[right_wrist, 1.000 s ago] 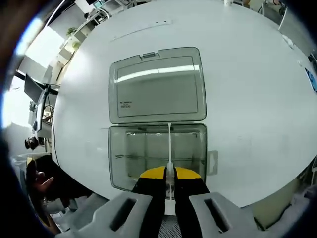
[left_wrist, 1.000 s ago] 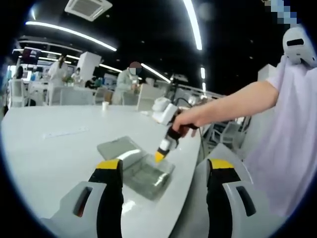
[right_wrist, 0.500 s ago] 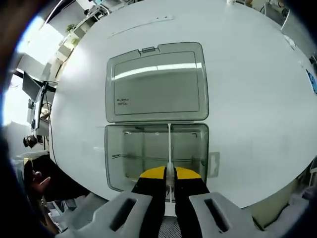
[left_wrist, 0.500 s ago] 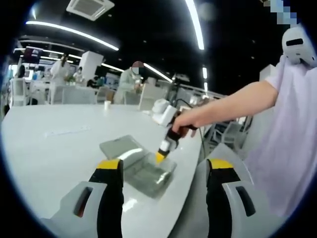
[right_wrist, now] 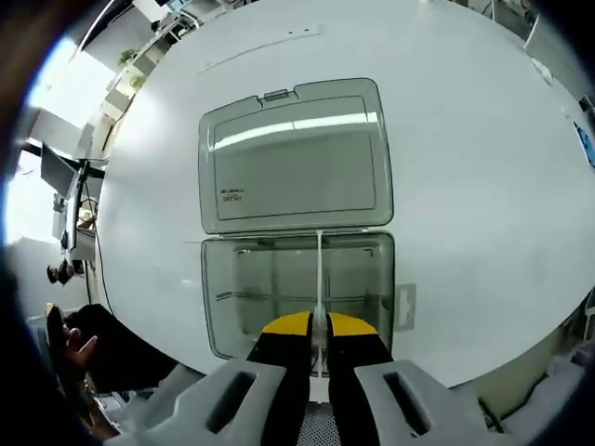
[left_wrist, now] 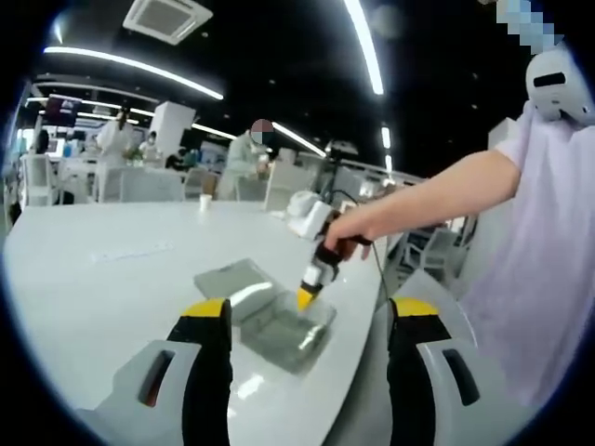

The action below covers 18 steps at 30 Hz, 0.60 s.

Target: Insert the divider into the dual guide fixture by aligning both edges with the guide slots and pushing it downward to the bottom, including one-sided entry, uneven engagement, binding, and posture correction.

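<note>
Gripping the divider (right_wrist: 319, 279) edge-on, the right gripper (right_wrist: 319, 327) holds its jaws closed on the thin white plate directly above the open compartment of the clear fixture (right_wrist: 244, 295), whose hinged lid (right_wrist: 294, 153) lies flat on the white desk (right_wrist: 465, 139). The plate's far edge meets the far wall; seating depth cannot be determined, so the downward push probably remains. The left gripper (left_wrist: 311, 321) hovers apart, jaws spread wide and empty.

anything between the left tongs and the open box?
Nothing. In the left gripper view the left tongs hang open, short of the box, with bare white table between. The right tongs, shut on the divider, work at the box's far side.
</note>
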Each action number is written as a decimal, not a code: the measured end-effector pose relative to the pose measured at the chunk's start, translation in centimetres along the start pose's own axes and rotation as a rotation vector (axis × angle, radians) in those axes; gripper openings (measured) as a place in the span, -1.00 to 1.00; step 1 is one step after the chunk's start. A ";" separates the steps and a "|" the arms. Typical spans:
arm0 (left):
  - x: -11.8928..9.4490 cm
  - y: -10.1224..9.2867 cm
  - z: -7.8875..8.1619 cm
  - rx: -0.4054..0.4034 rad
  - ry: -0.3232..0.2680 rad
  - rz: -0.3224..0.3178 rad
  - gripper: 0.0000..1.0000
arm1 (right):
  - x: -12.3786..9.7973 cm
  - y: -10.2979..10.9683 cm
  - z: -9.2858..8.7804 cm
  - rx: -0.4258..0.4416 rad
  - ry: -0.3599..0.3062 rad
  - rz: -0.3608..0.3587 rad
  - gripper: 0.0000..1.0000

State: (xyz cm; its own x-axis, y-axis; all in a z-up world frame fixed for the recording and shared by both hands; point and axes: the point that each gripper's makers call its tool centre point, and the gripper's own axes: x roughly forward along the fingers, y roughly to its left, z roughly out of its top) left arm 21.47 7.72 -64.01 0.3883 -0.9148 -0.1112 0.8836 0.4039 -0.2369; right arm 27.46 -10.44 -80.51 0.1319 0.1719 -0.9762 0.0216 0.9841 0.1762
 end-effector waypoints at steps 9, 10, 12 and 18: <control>-0.1 0.1 -0.1 0.016 0.009 0.009 0.33 | 0.4 -0.5 0.3 -0.004 0.001 -0.009 -1.00; -0.1 0.1 -0.2 0.023 0.017 0.011 0.33 | 0.5 -0.5 0.3 -0.002 0.001 -0.009 -1.00; 0.0 0.2 -0.5 0.037 0.034 0.016 0.33 | 0.5 -0.4 0.2 0.002 0.001 -0.009 -1.00; 0.0 1.1 -3.3 0.063 0.136 0.040 0.34 | 0.8 -0.4 0.0 0.005 0.004 -0.009 -1.00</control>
State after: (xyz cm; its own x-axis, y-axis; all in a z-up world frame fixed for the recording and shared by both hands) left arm 21.54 8.20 -67.48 0.3879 -0.8871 -0.2501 0.8848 0.4344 -0.1688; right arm 27.61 -10.73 -81.40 0.1276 0.1634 -0.9783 0.0279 0.9854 0.1682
